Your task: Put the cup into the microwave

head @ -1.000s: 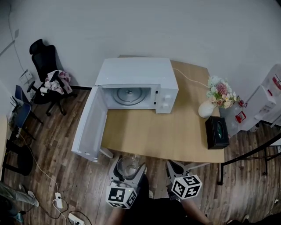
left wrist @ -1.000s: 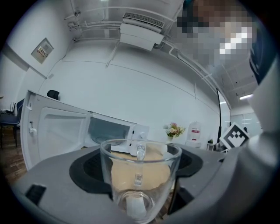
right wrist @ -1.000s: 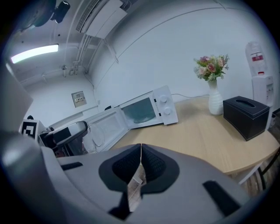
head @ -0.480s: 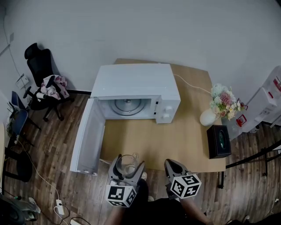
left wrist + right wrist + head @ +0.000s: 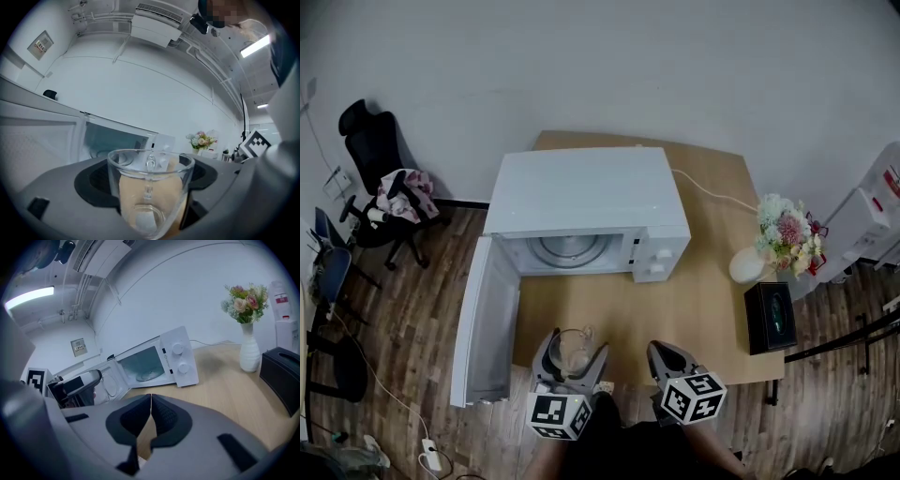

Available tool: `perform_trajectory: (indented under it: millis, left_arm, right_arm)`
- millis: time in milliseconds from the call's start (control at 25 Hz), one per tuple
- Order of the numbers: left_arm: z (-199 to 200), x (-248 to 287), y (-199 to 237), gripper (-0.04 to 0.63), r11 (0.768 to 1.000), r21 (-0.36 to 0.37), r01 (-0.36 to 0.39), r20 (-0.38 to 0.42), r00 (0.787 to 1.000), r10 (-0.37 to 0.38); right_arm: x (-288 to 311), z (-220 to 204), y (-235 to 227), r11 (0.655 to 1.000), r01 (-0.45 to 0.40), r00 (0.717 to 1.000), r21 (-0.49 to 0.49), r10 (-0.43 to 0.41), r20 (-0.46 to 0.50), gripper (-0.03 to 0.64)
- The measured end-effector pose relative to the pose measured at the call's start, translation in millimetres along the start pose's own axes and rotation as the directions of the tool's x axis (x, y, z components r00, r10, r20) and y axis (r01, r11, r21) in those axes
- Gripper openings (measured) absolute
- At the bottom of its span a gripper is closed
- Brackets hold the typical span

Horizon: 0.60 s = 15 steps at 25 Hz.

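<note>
Clear glass is what the left gripper point(image 5: 573, 362) carries. In the head view a glass cup point(image 5: 575, 351) sits between its jaws, above the near edge of the wooden table point(image 5: 703, 309). Ahead of this gripper stands the white microwave point(image 5: 586, 202). Its door point(image 5: 486, 323) is swung wide open on the gripper's left, and the turntable point(image 5: 570, 251) shows inside. The right gripper point(image 5: 668, 360) hovers just beside, on the right.

In the left gripper view the jaws press the cup's wall from both sides. The cup is upright, with its handle on the far side.

In the right gripper view the jaws are pressed together, with nothing between them.

To do this step well, I think the cup should travel straight forward, level and upright. It should stay clear of the open door on the left and of the top edge of the opening. It should then be lowered onto the middle of the turntable before the jaws let go.
</note>
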<state>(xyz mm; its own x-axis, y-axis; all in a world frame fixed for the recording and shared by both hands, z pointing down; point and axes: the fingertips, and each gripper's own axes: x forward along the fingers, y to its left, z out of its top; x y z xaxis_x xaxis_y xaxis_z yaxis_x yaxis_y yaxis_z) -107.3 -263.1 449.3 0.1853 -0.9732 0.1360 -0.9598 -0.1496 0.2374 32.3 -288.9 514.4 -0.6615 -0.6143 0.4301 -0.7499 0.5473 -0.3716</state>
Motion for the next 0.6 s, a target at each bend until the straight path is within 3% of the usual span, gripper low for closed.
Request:
perform_trajectory:
  millis: [600]
  left_arm:
    - [7,72,46,0.407,0.999,-0.003,0.035,-0.013,0.999,-0.035]
  right_arm:
    - [64,23,-10,1.0,0.022,1.0,-0.001,-0.022,-0.019,-0.005]
